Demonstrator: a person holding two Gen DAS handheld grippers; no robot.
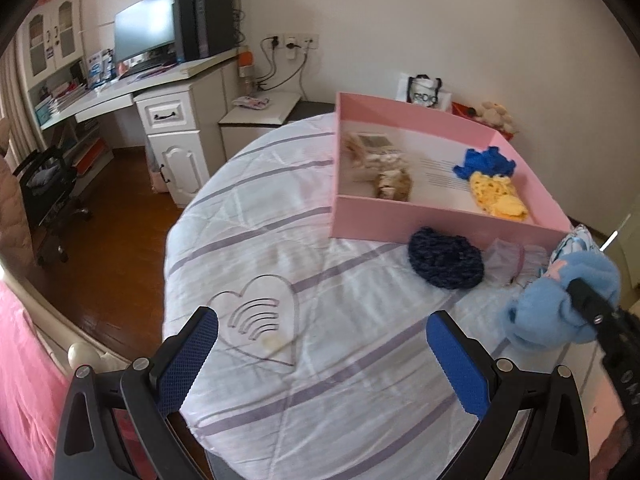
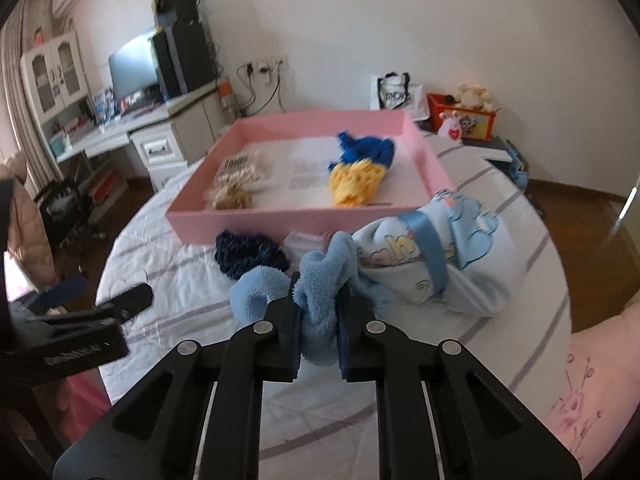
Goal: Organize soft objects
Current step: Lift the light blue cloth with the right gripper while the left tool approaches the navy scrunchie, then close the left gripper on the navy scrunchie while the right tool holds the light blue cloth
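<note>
Right gripper (image 2: 318, 312): jaws clamped on a blue fleece (image 2: 320, 280) — a bunched, fluffy piece held above the bedspread (image 2: 160, 264), near the pink tray (image 2: 256, 218). Left gripper (image 1: 320, 344): jaws wide apart, nothing between them, over the heart print (image 1: 260, 320).

Tray contents: a blue-and-yellow knit (image 2: 360, 168) at the right side, a tan knit (image 2: 236, 192) at the left.

On the bedspread, just before the tray's front wall — a navy knit (image 2: 250, 252), a small clear bag (image 2: 306, 238), and a pale blue cap (image 2: 432, 256) with a ribbon, touching the fleece.
</note>
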